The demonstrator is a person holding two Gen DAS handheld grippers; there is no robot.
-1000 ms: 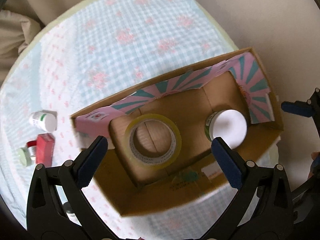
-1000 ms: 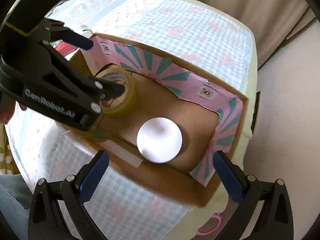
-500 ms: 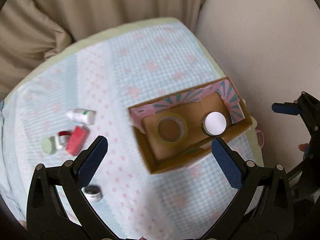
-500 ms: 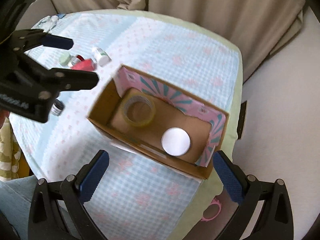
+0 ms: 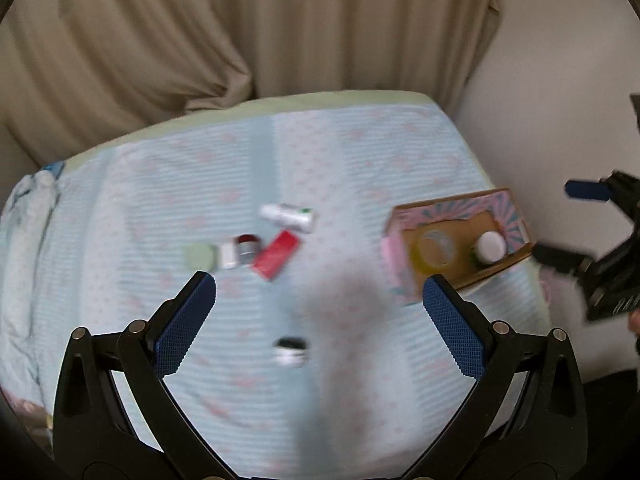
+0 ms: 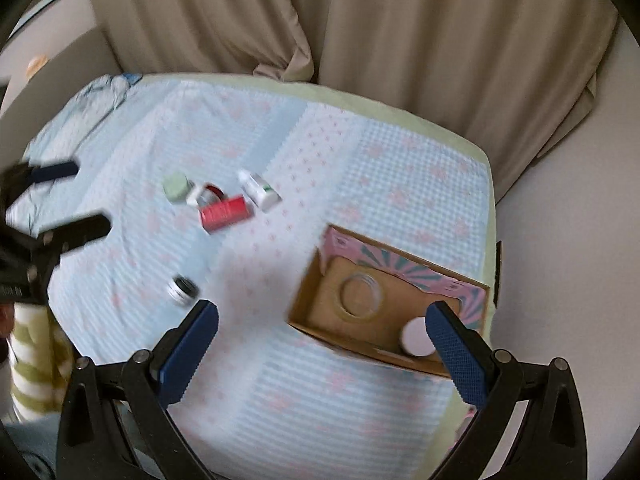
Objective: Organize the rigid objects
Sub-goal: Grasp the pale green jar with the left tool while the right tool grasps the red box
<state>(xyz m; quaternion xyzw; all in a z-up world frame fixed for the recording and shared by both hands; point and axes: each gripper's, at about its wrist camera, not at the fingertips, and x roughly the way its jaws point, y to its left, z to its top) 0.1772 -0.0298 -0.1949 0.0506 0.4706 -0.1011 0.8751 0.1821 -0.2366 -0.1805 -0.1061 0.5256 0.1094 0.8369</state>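
Beige curtains back a checked bedspread (image 5: 360, 152). Left wrist view: the left gripper (image 5: 320, 320) gapes wide and empty above a small jar (image 5: 291, 350), likely the next pick; the box (image 5: 508, 264) already holds tape (image 5: 434, 246). Right wrist view: the right gripper (image 6: 322, 342) is spread wide, idle, leaving loose items around the red box (image 6: 225, 213) reachable.

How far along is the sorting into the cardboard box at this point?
Partly done. The cardboard box already holds a tape roll and a white-lidded jar. Nothing is in hand: the left gripper and right gripper are both open. Left on the cloth: a green-lidded jar, a red-rimmed tin, a red box, a white bottle and a small dark-lidded jar.
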